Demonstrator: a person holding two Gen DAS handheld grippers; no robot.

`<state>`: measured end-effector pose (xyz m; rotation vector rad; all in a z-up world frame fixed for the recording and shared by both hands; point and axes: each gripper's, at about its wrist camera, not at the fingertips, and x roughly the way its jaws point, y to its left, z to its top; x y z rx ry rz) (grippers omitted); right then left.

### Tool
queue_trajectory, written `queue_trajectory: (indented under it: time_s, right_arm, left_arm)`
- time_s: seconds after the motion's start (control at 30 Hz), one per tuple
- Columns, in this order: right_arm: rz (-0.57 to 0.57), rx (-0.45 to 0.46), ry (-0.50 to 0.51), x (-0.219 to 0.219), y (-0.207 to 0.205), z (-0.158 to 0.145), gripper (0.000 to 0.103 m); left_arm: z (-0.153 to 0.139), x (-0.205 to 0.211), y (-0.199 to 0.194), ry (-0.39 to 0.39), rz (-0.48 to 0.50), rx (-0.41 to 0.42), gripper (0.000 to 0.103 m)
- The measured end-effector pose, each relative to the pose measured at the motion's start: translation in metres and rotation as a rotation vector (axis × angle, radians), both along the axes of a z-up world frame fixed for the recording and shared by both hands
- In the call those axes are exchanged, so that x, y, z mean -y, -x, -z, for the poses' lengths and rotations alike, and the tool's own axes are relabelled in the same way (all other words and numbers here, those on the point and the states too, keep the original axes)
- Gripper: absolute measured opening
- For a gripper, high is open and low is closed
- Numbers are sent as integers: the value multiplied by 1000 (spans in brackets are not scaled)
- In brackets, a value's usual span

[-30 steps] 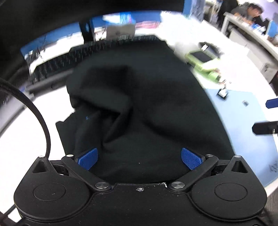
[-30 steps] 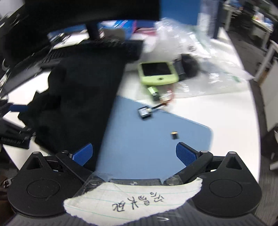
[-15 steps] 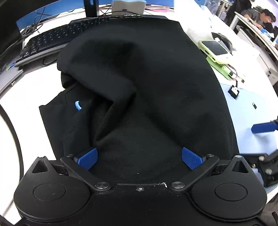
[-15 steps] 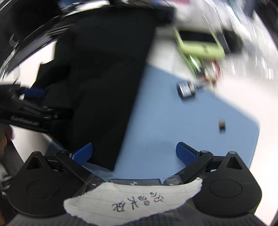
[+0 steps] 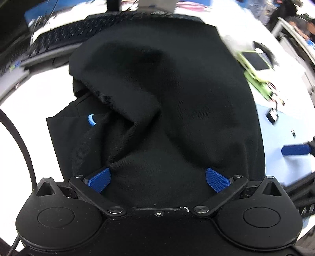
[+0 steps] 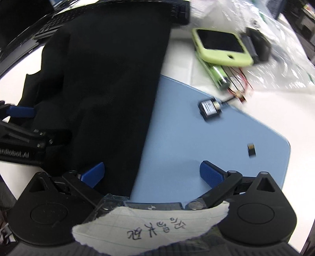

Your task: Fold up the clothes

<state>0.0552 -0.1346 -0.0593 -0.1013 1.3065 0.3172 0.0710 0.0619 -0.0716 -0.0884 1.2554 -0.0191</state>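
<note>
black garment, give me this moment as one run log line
black garment: bunched on desk | left gripper: open over near hem | right gripper: open, straddling right edge and blue mat

White desk (image 5: 49, 94) under bright even light, black keyboard (image 5: 59, 37) at 11 o'clock, monitor stand (image 5: 113, 5) at 12, light blue mat (image 6: 196, 137) at 3, further office desks (image 5: 295, 33) at 1 o'clock, blurred.
</note>
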Motion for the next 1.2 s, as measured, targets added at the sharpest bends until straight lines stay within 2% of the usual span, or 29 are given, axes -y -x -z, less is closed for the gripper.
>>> queue_trajectory:
  time_s: [0.13, 0.27, 0.5, 0.57, 0.63, 0.73, 0.87, 1.0, 1.13, 1.2]
  right_arm:
    - [-95, -53, 16, -6, -14, -1, 103]
    - [-146, -66, 23, -10, -16, -1, 103]
    - [-164, -46, 14, -12, -11, -2, 103]
    - [-169, -35, 9, -12, -9, -3, 103]
    - [-179, -31, 4, -12, -7, -4, 103]
    - [-197, -80, 19, -11, -11, -15, 102]
    - [-198, 42, 2, -12, -8, -64, 103]
    - [-298, 133, -25, -47, -12, -93, 103]
    - [-365, 179, 0, -109, -57, -87, 103]
    - [-391, 184, 25, -143, -80, -71, 103]
  left_arm:
    - [2, 4, -19, -40, -81, -83, 102]
    - [2, 2, -26, -39, -121, -120, 102]
    - [0, -1, -27, -41, -115, -125, 102]
    - [0, -3, -30, -35, -114, -158, 102]
    - [-8, -10, -28, -12, -142, -179, 101]
    - [-37, -25, -8, 8, -159, -131, 102]
    - [-69, -45, 29, -11, -158, -101, 102]
    - [-93, -65, 66, -41, -195, -85, 102]
    - [-115, -79, 92, -86, -191, -56, 102]
    - [-126, -86, 103, -111, -184, -39, 102]
